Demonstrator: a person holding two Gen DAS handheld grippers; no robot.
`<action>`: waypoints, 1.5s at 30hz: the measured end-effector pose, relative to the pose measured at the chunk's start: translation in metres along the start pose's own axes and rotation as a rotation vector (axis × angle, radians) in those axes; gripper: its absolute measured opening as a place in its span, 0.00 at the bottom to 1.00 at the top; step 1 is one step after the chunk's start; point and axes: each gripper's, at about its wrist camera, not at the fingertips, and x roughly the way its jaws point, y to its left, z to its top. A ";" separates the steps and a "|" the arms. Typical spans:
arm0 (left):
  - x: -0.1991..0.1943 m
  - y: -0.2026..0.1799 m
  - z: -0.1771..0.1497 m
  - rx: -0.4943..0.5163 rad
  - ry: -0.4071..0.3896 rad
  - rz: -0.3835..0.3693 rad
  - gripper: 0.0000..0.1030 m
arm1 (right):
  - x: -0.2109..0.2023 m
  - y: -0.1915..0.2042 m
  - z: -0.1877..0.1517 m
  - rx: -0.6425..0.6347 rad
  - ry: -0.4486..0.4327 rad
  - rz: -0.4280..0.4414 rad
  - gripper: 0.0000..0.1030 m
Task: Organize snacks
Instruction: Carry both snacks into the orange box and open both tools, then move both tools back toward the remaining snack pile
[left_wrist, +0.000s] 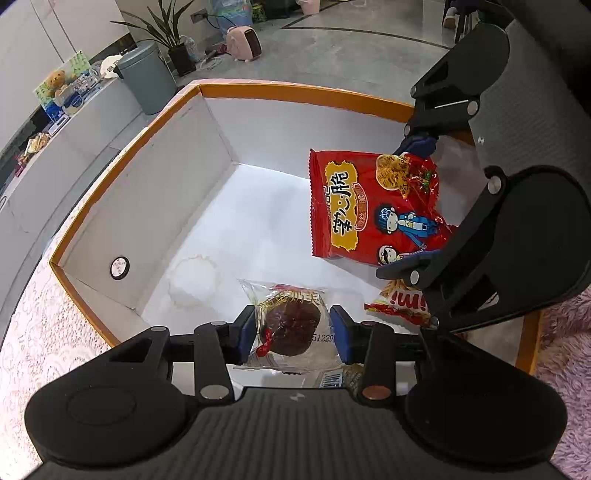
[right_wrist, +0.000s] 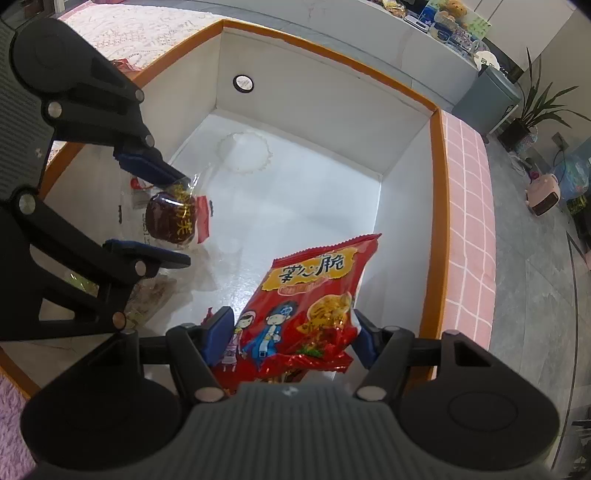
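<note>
1. Left tongs (left_wrist: 292, 334): partly open, blue pads pressed on both sides of a clear-wrapped dark cake (left_wrist: 291, 328). The cake hangs inside the box (left_wrist: 295, 94), above its white floor, near the front wall.
2. Right tongs (right_wrist: 291, 341): opened wider and clamped on the lower end of a red bag (right_wrist: 314, 295). The bag stands tilted above the box floor, toward the right-hand wall in the right wrist view.
3. Box contents: other snacks already lie at the near edge, among them a red-and-white pack (left_wrist: 400, 304) just below the right tongs in the left wrist view. The far half of the floor is bare except for a thin scalloped clear disc (left_wrist: 194, 282).
4. Risk, collision: both tongs work close together inside one box. Lowering them at once may knock the linkages together or press the bag onto the cake.
5. Risk, slip: the cake's wrapper is slick film. A loose grip may let it drop early and land on the packs below.
6. Risk, crushing: the bag probably holds brittle contents. The clamp on its crumpled end may break them.
7. Risk, snag: release close to a wall may leave the bag leaning upright rather than flat.
</note>
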 end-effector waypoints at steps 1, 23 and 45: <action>0.000 -0.001 0.000 0.002 0.000 0.004 0.48 | 0.000 0.000 -0.001 0.000 0.000 -0.001 0.65; -0.045 -0.004 -0.002 -0.017 -0.100 0.055 0.67 | -0.040 0.010 -0.004 -0.008 -0.031 -0.065 0.88; -0.133 0.052 -0.080 -0.290 -0.162 0.123 0.68 | -0.113 0.082 0.021 0.031 -0.209 0.015 0.92</action>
